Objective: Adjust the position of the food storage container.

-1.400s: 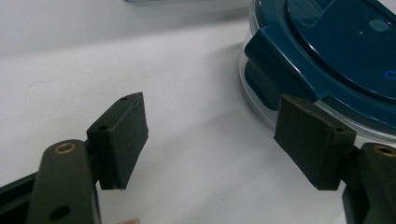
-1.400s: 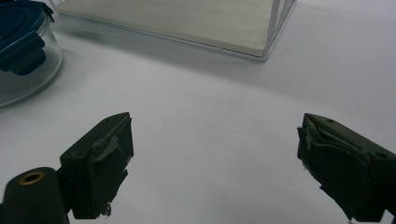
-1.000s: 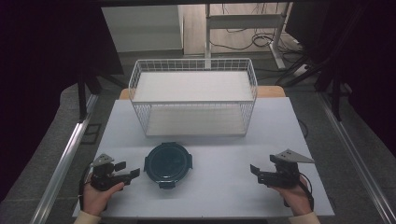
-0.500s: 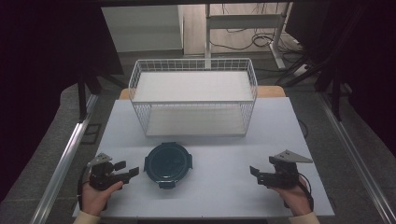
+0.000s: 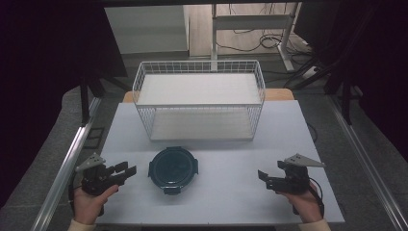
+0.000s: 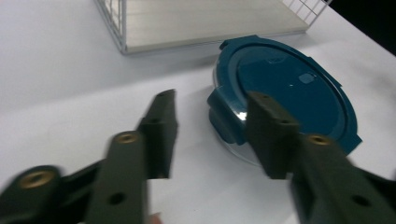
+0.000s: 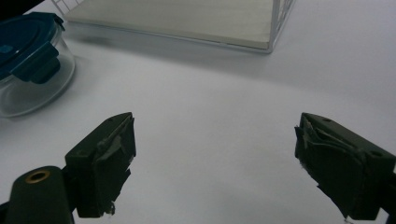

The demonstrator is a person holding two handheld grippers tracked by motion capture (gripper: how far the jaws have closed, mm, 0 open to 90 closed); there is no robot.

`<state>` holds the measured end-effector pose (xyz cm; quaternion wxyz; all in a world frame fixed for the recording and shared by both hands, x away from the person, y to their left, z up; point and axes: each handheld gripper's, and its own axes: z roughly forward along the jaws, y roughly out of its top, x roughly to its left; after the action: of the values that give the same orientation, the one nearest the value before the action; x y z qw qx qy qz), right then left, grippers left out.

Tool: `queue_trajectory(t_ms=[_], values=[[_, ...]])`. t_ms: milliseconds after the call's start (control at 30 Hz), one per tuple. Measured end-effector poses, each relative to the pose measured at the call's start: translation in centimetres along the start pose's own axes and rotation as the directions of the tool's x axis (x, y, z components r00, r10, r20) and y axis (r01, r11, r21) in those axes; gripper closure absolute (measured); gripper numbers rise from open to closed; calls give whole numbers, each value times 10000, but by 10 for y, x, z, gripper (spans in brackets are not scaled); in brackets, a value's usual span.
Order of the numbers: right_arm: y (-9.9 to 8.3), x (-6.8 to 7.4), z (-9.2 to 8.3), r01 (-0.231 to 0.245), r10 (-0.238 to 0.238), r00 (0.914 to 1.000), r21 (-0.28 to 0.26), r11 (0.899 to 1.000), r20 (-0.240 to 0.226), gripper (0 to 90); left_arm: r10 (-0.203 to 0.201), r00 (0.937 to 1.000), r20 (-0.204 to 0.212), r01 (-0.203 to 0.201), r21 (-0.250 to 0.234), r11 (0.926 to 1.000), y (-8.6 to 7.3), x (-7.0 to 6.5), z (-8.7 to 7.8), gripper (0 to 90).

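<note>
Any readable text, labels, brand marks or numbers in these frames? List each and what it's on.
None readable.
Round glass container with dark teal clip-on lid: a small raised mark on the lid, too blurred to read in the left gripper view.
White wire basket: no label visible.
White table: no print visible.
Left tongs and right tongs: no markings visible.

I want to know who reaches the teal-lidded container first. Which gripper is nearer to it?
The left gripper: it sits just beside the container, jaws pointing at it. The right gripper is well off across bare table.
</note>
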<state>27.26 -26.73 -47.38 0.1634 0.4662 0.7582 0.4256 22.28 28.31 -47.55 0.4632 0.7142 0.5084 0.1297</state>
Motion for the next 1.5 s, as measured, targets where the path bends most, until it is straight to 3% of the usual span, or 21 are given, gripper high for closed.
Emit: queue_trajectory(t_ms=[167, 333, 433, 667, 867, 967, 1167, 1500], values=[[2, -1, -4, -237, 236, 9997, -204, 9995, -49, 122, 411, 9991, -111, -406, 439, 9982, 4, -3, 6, 786], [2, -3, -4, -240, 238, 9997, -192, 9995, -98, 122, 588, 9981, -204, -561, 1120, 9921, 7, -4, 17, 896], [1, -3, -4, -255, 254, 9996, -120, 9996, -105, 122, 233, 9996, -140, -210, 1491, 9886, 6, -1, 28, 900], [1, -1, -3, -61, 60, 9999, -91, 9999, -141, 122, -9, 9998, -185, 50, 2226, 9749, -5, -1, 47, 900], [0, -2, -1, -111, 111, 9999, 30, 9999, -19, 122, 181, 9997, 137, -212, 2713, 9623, -13, -9, 56, 900], [0, -1, -1, -109, 109, 9999, 26, 9999, 32, 122, 425, 9991, -65, -389, 2870, 9571, -14, -15, 58, 900], [-1, 0, 2, -46, 45, 10000, 139, 9999, 41, 122, 51, 10000, -45, -36, 2811, 9597, -14, -15, 58, 900], [-1, 2, 3, -65, 63, 9999, 210, 9998, 87, 122, 99, 9999, 80, -117, 2839, 9588, -10, -21, 64, 900]])
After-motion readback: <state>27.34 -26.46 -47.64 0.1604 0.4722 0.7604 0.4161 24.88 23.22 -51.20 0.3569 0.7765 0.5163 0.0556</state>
